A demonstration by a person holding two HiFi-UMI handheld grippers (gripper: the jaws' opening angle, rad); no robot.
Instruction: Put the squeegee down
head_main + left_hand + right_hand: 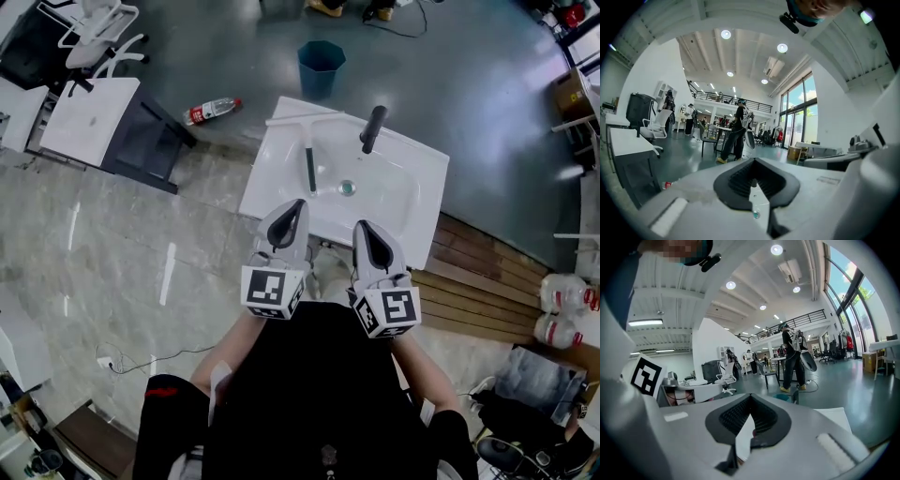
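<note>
Clenched on nothing, the left gripper [753, 168] has its dark ribbed pads meeting at the tips. The small hollow behind them is empty, and through it shows a sliver of white sink with the greenish drain. The right gripper [750, 401] is pressed together the same way, with nothing caught between its pads. In the head view both grippers are side by side at the centre of the frame, close to the person's dark torso, and neither touches anything below.

Each gripper carries a cube [272, 291] with black-and-white square markers, the only print in sight; they are patterns, not words.

Just above the grippers in the frame is the white sink [272, 183]. The squeegee [308, 155] lies on it, apart from both grippers. Its pale blade stretches roughly left to right along the sink's upper rim. Its long axis follows the dark handle, which runs almost straight down the frame into the basin and ends just left of the drain [348, 187]. A black faucet [373, 128] stands right of the blade.

Above the sink is a blue bin [321, 67]. To its left a bottle [212, 111] lies on the floor; the red label probably bears a brand, but it is too small to read. A white table [89, 117] fills the upper left, and wooden planks [478, 281] lie at the right.
</note>
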